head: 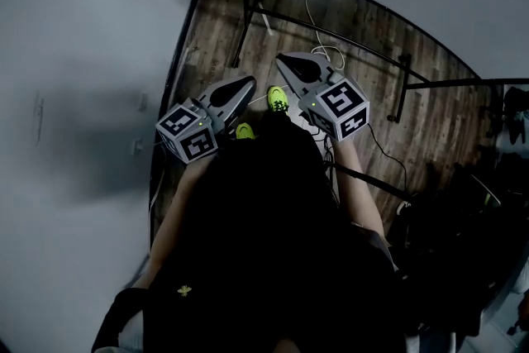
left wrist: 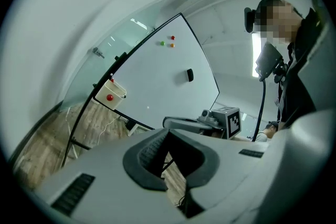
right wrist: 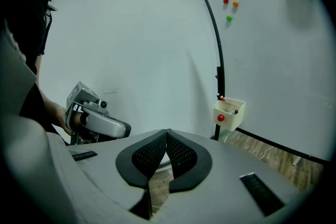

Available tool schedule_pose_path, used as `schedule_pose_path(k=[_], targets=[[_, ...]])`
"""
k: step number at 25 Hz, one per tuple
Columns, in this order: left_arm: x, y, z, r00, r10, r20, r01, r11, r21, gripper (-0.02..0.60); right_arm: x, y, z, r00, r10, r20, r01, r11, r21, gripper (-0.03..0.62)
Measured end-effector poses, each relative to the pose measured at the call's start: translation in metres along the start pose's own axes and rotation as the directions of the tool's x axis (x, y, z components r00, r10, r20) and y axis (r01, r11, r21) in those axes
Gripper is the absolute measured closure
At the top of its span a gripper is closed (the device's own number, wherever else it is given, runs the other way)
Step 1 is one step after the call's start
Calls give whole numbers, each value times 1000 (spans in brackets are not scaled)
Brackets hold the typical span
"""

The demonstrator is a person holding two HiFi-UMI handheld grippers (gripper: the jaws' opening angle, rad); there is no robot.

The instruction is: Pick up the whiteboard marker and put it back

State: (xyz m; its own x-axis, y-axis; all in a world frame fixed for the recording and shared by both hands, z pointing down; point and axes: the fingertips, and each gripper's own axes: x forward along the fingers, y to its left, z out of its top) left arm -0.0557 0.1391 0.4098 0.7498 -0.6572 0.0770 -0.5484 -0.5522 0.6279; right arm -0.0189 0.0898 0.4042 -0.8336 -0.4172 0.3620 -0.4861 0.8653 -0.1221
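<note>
L hand-held gripper (left wrist: 169, 131), R hand-held gripper (right wrist: 167, 132): shut, empty.

right gripper (right wrist: 167, 134), jaws pressed together and empty; left gripper (right wrist: 100, 123) beyond at left; cream tray (right wrist: 229, 114) at whiteboard (right wrist: 273, 60) edge.

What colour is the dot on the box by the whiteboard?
Red. The round dot on the cream box shows best in the right gripper view.
</note>
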Motion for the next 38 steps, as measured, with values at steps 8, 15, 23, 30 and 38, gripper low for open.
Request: schedule_pose_path(k=[8,15,23,30,38], targets=[[-30,-6,-20,1000,-29,-12,28,999,-17,561,-17,51,-28,1000,-11,-27,12,999,47,592],[-34,-14,-26,999,-33,-14,33,999,-5,561,-17,60,-25,1000,11,-13,-10,999,51,592],[-32,-36,-20,1000,-27,14,27,999,18,561,-27,62,-3,999,34,39,-35,999,13,594],[-37,-38,-24,1000,-3,27,2,999,38,561,-24,70,-1,997,67,39,-67,998,2,594],[-41,-35,-19,999,-3,35,1,998,62,561,-22,74,1,997,70,33,-70,997,-11,594]])
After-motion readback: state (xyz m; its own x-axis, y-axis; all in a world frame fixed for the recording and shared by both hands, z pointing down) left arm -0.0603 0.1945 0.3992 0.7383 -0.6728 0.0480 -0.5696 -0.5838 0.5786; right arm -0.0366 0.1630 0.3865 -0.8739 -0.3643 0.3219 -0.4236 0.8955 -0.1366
